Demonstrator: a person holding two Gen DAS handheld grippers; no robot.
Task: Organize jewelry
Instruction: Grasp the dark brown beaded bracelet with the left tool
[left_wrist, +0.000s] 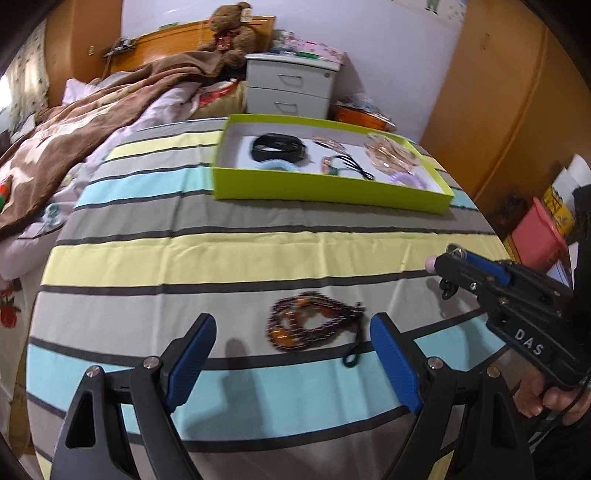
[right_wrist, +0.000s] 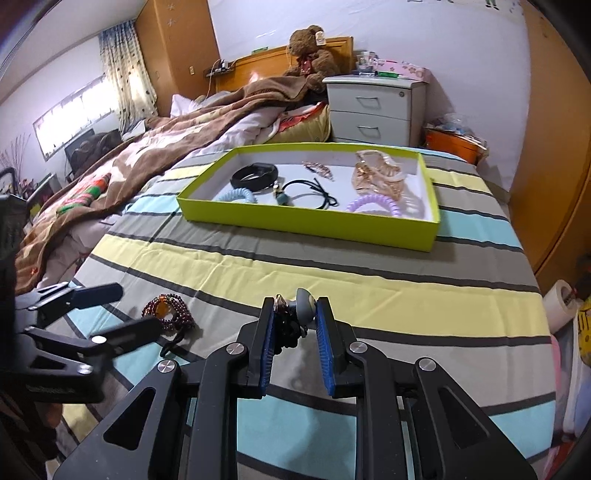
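Note:
A dark red bead bracelet (left_wrist: 314, 326) with amber pieces and a black cord lies on the striped bedspread. My left gripper (left_wrist: 293, 321) hovers over it, open wide, one finger on each side and not touching. From the right wrist view the bracelet (right_wrist: 168, 314) sits beside the left gripper (right_wrist: 110, 310). My right gripper (right_wrist: 295, 301) is shut on a small charm (right_wrist: 304, 301) with a grey-and-pink ball, a metal ring and a black chain. The chain dangles from the right gripper (left_wrist: 439, 266). Further back stands a lime green tray (left_wrist: 332, 192) (right_wrist: 306, 221).
The tray holds a black band (right_wrist: 255, 175), blue (right_wrist: 236, 194) and purple (right_wrist: 371, 203) coil ties, a black cord, a hair clip and gold chains (right_wrist: 380, 173). A brown blanket (right_wrist: 147, 162) lies left, a white nightstand (right_wrist: 373, 110) behind, and the bed edge drops at right.

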